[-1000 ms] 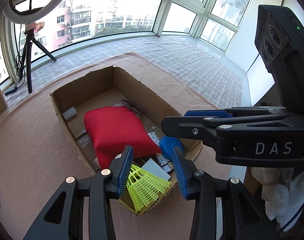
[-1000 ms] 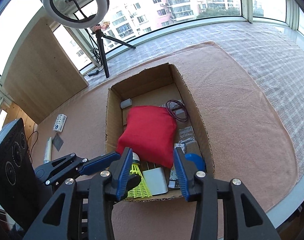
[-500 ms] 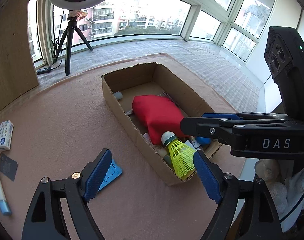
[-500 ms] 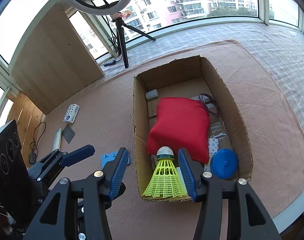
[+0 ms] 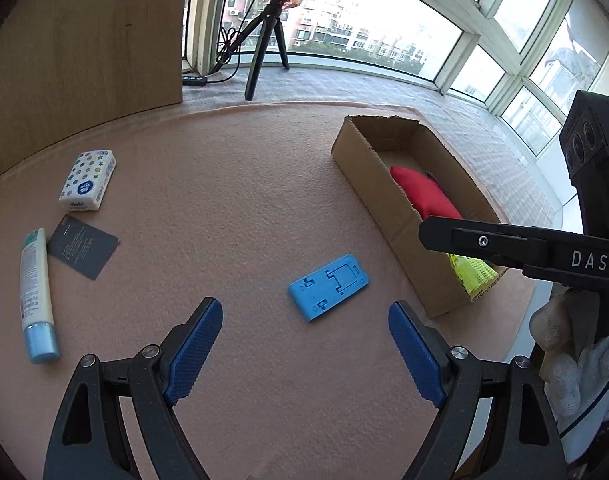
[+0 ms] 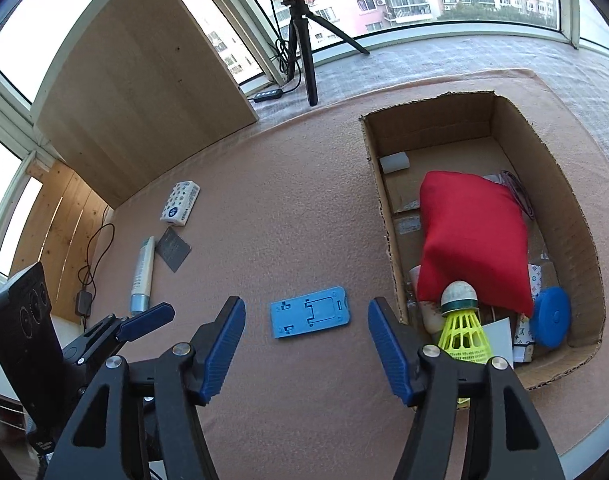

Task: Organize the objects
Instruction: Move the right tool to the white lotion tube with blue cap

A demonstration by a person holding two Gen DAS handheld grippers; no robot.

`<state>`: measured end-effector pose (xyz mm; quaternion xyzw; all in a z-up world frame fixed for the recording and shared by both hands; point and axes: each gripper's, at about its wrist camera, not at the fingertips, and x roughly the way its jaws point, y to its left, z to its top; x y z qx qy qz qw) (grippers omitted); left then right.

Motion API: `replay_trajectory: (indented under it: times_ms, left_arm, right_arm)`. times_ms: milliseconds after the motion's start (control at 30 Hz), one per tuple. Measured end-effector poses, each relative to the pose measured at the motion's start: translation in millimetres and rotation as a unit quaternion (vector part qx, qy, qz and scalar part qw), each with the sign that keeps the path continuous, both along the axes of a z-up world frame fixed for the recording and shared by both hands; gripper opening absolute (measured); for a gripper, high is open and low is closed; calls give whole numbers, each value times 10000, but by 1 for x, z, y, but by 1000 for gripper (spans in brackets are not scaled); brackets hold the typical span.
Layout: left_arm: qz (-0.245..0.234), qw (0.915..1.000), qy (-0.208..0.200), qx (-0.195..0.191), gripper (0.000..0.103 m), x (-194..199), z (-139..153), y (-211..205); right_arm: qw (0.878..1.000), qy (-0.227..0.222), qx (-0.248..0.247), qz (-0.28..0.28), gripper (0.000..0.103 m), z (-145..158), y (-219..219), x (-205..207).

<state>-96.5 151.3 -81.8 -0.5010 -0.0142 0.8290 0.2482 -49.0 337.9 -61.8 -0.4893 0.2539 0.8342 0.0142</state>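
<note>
A cardboard box lies on the pink mat, holding a red pouch, a yellow shuttlecock, a blue disc and small items. A blue flat plastic piece lies on the mat left of the box. Both grippers hover above it. My left gripper is open and empty. My right gripper is open and empty too.
On the mat's left lie a tissue pack, a dark card and a white tube. A wooden panel, a tripod and windows stand behind. A gloved hand holds the right gripper.
Both grippers swung left away from the box toward the blue plastic piece. The left gripper opened wide and the shuttlecock it was over now lies in the box.
</note>
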Motion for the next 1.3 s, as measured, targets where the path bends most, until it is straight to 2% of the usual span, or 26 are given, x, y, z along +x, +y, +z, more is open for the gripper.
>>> replay_trajectory:
  times_ms: [367, 733, 967, 1300]
  left_arm:
    - [1071, 9941, -155, 99, 89, -6, -9, -129]
    - [1568, 9873, -213, 108, 89, -14, -22, -209]
    - [1596, 9864, -358, 186, 88, -28, -37, -236]
    - [1437, 9885, -433, 164, 88, -54, -51, -251]
  right_arm:
    - [9980, -100, -22, 627, 60, -8, -79, -40]
    - [9937, -230, -70, 1099, 60, -18, -136, -76]
    - [9897, -342, -235, 1373, 60, -33, -174, -108]
    - [9842, -588, -521, 1585, 60, -61, -215, -153]
